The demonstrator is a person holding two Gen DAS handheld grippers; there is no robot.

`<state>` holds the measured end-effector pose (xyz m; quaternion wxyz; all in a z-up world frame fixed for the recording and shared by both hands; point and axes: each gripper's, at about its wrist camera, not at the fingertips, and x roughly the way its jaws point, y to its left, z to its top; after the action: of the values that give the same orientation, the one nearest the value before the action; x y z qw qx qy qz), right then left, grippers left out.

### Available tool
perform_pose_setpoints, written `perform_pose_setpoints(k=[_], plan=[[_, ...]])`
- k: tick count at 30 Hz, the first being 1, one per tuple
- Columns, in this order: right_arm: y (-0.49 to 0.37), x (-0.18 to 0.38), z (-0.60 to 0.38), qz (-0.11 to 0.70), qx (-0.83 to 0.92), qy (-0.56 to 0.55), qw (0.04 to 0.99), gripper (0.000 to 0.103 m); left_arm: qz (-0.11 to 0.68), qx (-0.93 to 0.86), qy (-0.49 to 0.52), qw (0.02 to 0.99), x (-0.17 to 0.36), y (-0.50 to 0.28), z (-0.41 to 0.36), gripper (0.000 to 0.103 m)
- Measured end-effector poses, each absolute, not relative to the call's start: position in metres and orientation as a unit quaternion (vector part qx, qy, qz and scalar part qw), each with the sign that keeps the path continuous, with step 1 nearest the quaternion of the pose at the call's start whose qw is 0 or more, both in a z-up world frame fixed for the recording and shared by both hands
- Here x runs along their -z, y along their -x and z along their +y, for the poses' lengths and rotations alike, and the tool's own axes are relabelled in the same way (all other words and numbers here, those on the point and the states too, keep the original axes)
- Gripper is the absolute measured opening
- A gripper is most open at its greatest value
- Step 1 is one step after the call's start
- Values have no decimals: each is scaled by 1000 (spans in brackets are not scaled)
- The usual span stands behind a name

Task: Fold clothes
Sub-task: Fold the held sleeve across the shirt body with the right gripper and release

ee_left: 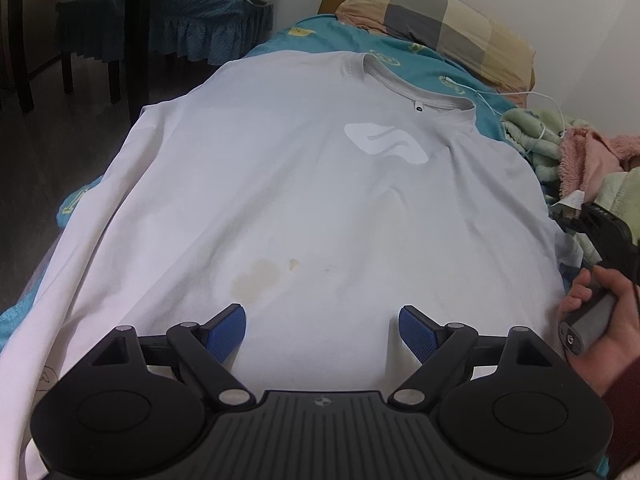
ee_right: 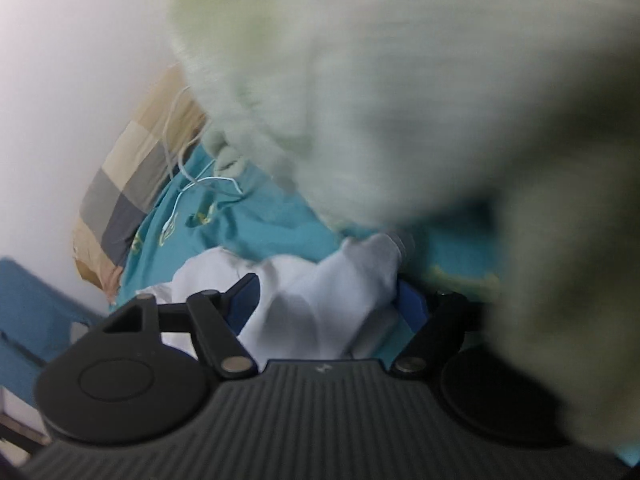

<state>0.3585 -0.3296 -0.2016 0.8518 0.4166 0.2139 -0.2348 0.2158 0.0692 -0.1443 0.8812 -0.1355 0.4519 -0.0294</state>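
1. A white T-shirt [ee_left: 280,184] lies spread front-up on the bed [ee_left: 320,42], its collar toward the head end where a checked pillow [ee_left: 436,20] sits.
2. The left hand-held gripper [ee_left: 322,330] hovers over the shirt's lower part, blue pads wide apart, gripping nothing.
3. The right hand-held gripper [ee_right: 328,300] has white shirt cloth [ee_right: 320,292] between its spread pads at the bed's right edge; whether it pinches is unclear.
4. Fuzzy green fabric [ee_right: 380,100] fills the right wrist view, blurred.

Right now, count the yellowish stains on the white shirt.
2 clear ones: a large stain just ahead of the left tool, and a small spot to its right. Fainter marks may exist on the shirt.
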Motion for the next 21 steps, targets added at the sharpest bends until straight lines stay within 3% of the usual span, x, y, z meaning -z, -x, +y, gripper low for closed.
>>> perform_pose_setpoints(k=[1,2,3,9,13,16,21], plan=[[-365,198,-325,222,241,-390,861,52,452,29,137,881,144,-216,70,86],[-373,193,-319,235,248,-358,869,25,452,28,140,881,144,-217,70,86],[-378,186,-312,240,255,-327,878,19,451,28,143,881,143,-217,71,86],[-392,122,-237,172,251,-77,950,17,435,16,161,886,134,-216,82,85],[-389,111,-148,110,107,134,979,17,405,-3,171,898,119,-215,97,85],[-385,131,-96,146,-20,201,969,17,386,-17,175,906,110,-214,108,85],[-381,163,-64,235,-101,192,948,22,379,-12,165,911,109,-213,108,85]])
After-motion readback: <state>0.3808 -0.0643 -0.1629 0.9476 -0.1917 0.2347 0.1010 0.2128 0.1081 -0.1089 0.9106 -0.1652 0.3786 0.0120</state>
